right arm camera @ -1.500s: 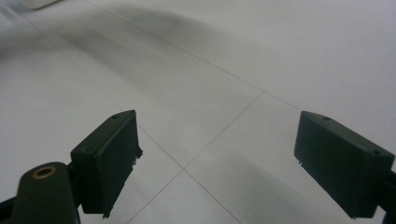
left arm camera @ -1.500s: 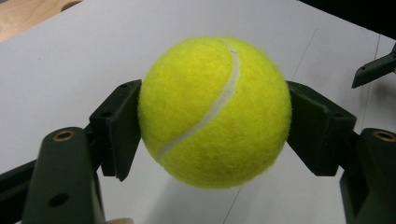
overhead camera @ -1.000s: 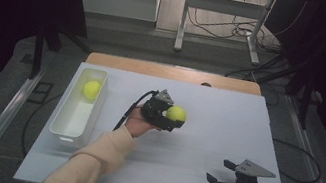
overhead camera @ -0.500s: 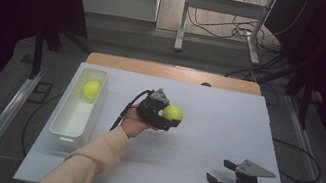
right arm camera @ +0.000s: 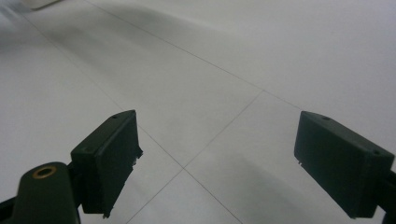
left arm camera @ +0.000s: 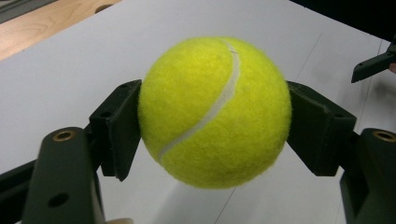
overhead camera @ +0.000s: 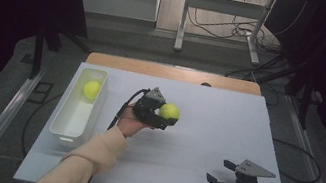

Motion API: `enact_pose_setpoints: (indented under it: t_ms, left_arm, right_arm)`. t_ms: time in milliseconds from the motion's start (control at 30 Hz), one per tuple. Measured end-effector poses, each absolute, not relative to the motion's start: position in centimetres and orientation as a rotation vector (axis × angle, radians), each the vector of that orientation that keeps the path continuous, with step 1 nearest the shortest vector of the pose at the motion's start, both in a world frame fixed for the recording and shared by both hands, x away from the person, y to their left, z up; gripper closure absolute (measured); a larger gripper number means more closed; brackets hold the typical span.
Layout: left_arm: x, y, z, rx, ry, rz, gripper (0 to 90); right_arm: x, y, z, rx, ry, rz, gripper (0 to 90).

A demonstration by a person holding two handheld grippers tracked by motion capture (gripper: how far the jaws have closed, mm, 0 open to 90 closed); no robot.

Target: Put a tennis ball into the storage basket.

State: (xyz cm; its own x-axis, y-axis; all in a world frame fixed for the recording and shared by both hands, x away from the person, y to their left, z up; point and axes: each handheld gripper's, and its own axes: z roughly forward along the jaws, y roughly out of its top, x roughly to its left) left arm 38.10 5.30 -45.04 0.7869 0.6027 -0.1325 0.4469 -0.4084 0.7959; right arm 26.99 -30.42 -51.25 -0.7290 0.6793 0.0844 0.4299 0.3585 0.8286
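Tennis ball [overhead camera: 169,111] clamped between left gripper [overhead camera: 160,116] jaws at frame centre, carried slightly leftward toward white bin [overhead camera: 64,127] with second ball [overhead camera: 92,89]; right gripper [overhead camera: 222,173] open, idle at lower right.

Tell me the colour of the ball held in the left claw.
Yellow-green fuzzy tennis ball with a white curved seam; the left gripper view shows it best.

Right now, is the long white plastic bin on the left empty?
No, a yellow-green tennis ball lies inside the white plastic bin.
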Motion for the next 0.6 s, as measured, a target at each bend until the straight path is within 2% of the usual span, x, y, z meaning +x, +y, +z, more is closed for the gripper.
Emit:
enact_pose_setpoints:
  t_ms: [600]
  left_arm:
    - [37.7,6.8,-44.8,2.053,0.8,0.242,26.0]
  right_arm:
    - [27.0,-30.4,-51.3,0.989,2.353,1.302,14.5]
